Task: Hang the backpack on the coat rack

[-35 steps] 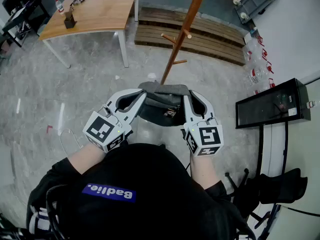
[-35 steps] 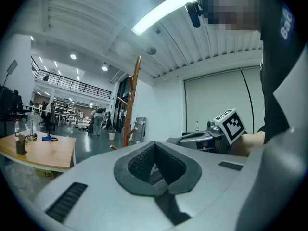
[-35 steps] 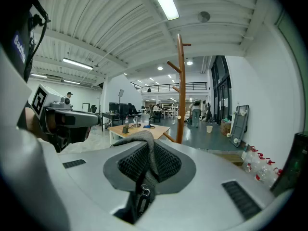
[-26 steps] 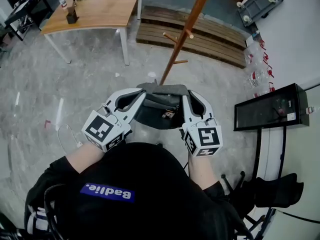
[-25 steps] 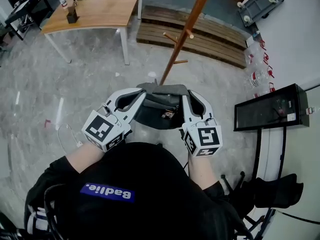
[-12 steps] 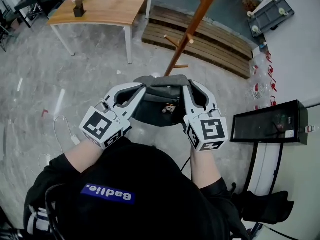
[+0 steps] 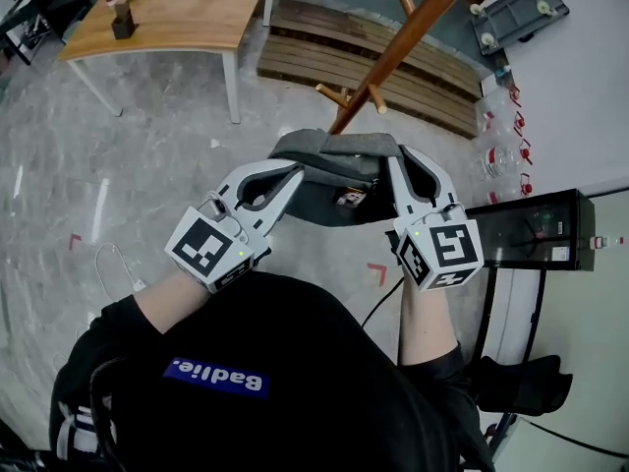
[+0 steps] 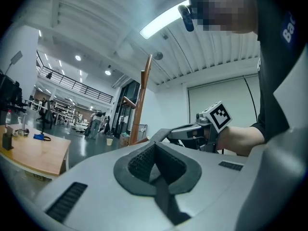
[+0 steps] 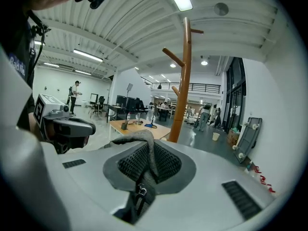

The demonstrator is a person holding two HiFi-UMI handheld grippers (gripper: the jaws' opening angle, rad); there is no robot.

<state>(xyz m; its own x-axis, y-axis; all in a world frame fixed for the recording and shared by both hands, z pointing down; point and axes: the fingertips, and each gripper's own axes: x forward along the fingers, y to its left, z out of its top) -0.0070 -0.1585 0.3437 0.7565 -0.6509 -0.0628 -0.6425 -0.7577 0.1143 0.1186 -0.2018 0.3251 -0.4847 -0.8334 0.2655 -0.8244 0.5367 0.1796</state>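
At far left a wooden bench (image 7: pixel 172 13) stood on the grey floor (image 7: pixel 118 155), with a thin pale cable (image 7: pixel 106 262) lying loose well below it in the head view. We held the left claw (image 7: pixel 290 177) up in front of us, its marker cube turned toward the head camera. Its own view showed the pads pressed together on a dark strap (image 8: pixel 161 196) of the backpack (image 7: pixel 329 190). The backpack, dark grey and partly open at the top, hung in the air between our two claws, clear of the floor. Just beyond it rose the brown coat rack (image 7: pixel 418 32), leaning across the head view. The bag's upper edge sat near the rack's lower pegs (image 7: pixel 344 94), and the bag was not yet on any of them. Behind the pole a low platform of wooden slats (image 7: pixel 314 52) lay along the floor. To the right, our right claw (image 7: pixel 393 165) was likewise closed, clamped on a grey strap (image 9: pixel 149 150). That strap looped over the pads, and a small metal buckle (image 9: pixel 139 190) dangled below them. At far right a black cabinet (image 7: pixel 536 229) stood against the pale wall.
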